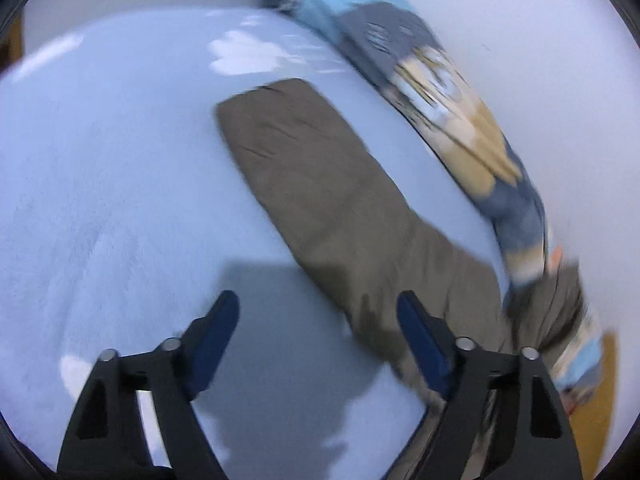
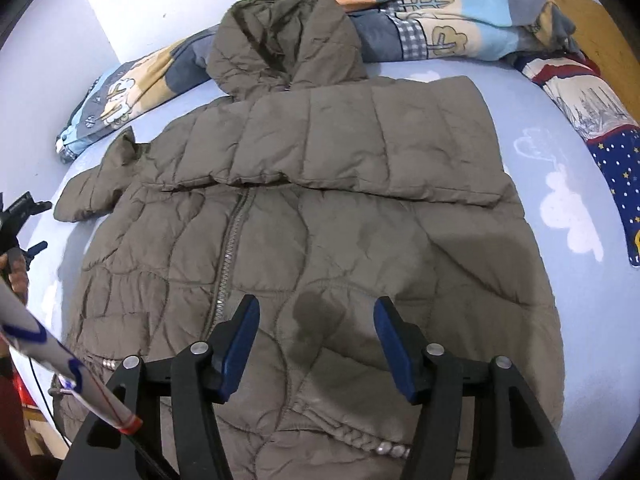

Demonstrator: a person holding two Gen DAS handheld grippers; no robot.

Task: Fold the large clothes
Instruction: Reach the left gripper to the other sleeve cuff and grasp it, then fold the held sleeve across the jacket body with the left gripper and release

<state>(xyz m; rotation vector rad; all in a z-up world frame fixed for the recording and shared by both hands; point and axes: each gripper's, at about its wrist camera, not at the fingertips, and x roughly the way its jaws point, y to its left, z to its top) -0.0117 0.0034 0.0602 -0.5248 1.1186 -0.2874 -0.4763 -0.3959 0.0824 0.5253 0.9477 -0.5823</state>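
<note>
A brown quilted hooded jacket (image 2: 320,208) lies front up on the light blue bed sheet (image 2: 560,280), zipper closed, hood toward the wall. One sleeve is folded across the chest; the other sleeve (image 2: 96,188) sticks out at the left. In the left wrist view that sleeve (image 1: 320,184) lies stretched out on the sheet. My left gripper (image 1: 318,308) is open and empty above the sheet, beside the sleeve. It also shows at the left edge of the right wrist view (image 2: 24,224). My right gripper (image 2: 316,312) is open and empty above the jacket's lower front.
A patchwork blanket (image 2: 440,28) lies bunched along the wall behind the hood; it also shows in the left wrist view (image 1: 440,92). A dark blue starred cloth (image 2: 608,148) lies at the right. A wooden board (image 2: 600,40) stands at the far right. White walls surround the bed.
</note>
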